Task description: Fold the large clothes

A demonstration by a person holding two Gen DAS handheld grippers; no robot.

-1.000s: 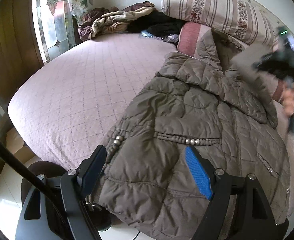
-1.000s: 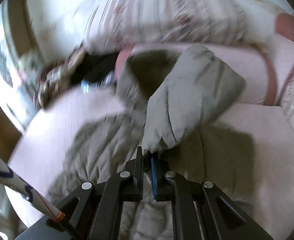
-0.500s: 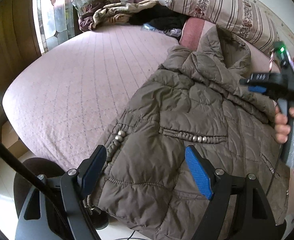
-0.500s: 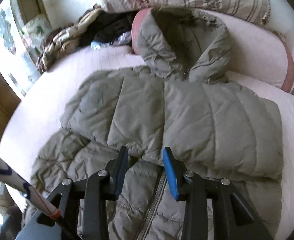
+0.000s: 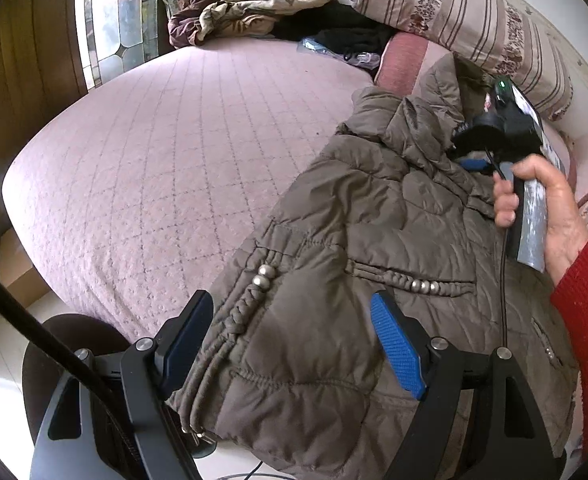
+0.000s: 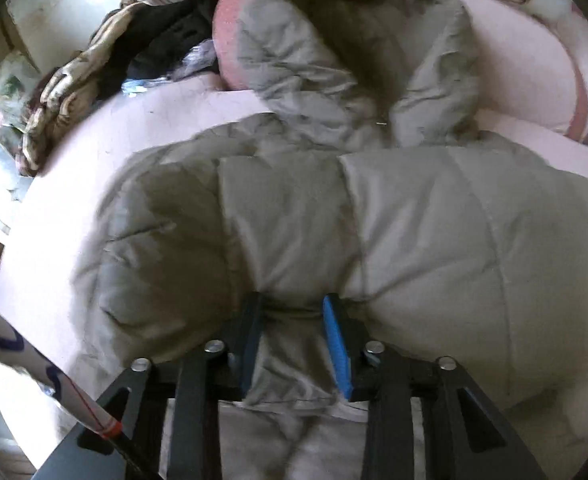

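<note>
The left tool (image 5: pixel 294 344) hangs wide apart over the hem of the puffy olive-brown quilted jacket (image 5: pixel 374 248) lying on the pink quilted bed (image 5: pixel 165 160). The right tool (image 6: pixel 294 332) has just been closing, seemingly pinching a sleeve fold.

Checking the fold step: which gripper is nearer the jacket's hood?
Right. The right gripper is just below the hood; the left gripper hangs over the jacket's hem.

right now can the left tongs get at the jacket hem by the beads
Probably yes: the left tongs stand open right over the jacket hem near the beads, with nothing between them.
</note>
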